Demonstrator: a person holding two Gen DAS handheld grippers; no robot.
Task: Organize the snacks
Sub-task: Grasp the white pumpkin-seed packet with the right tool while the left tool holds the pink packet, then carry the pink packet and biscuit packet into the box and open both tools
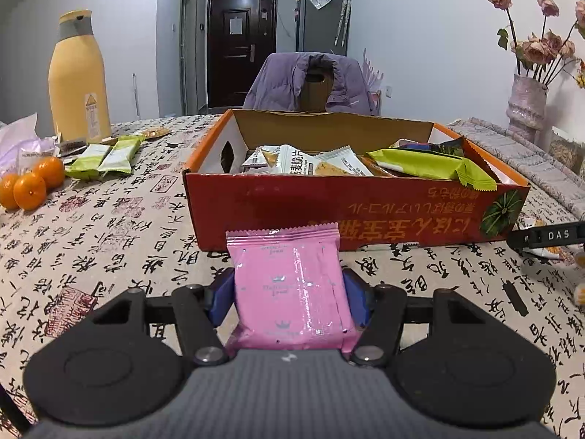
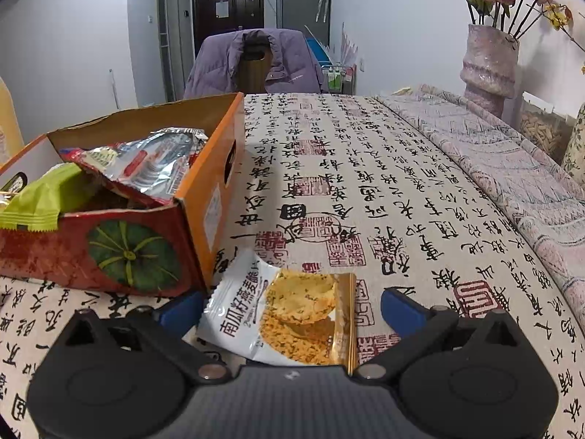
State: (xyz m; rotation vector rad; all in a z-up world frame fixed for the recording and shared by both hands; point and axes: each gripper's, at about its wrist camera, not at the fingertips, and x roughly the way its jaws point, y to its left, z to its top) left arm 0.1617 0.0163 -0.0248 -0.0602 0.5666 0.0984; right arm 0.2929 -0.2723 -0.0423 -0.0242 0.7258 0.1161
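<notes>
Bottle: a tall yellow bottle (image 1: 78, 77) with a grey cap stands at the far left of the table.
Oranges: three small oranges (image 1: 31, 184) lie together in front of the bottle, near the table's left edge.
Green packets: two pale green snack packets (image 1: 104, 159) lie side by side on the cloth, just right of the oranges, well apart from the box.
Tablecloth: a beige tablecloth (image 1: 120, 226) printed with black calligraphy and red seals covers the table.
Left gripper: the left gripper (image 1: 289, 292) has its blue pads pressed on both sides of a pink snack packet (image 1: 292, 285), jaws partly closed around it.
Pink packet position: held above the cloth, just in front of the box's near wall.
Box: an open red and orange cardboard box (image 1: 351, 212) with a green pumpkin print holds several snacks, among them a green wrapper (image 1: 431, 166) at its right end and a silver foil bag (image 2: 157, 161).
Right gripper: the right gripper (image 2: 292, 307) stands wide, its blue pads clear of the packet between them.
White packet: a white and gold cracker packet (image 2: 289, 314) lies on the cloth between those jaws, just beside the box's right corner.
Vase: a pink vase (image 2: 490, 69) of dried roses stands at the far right.
</notes>
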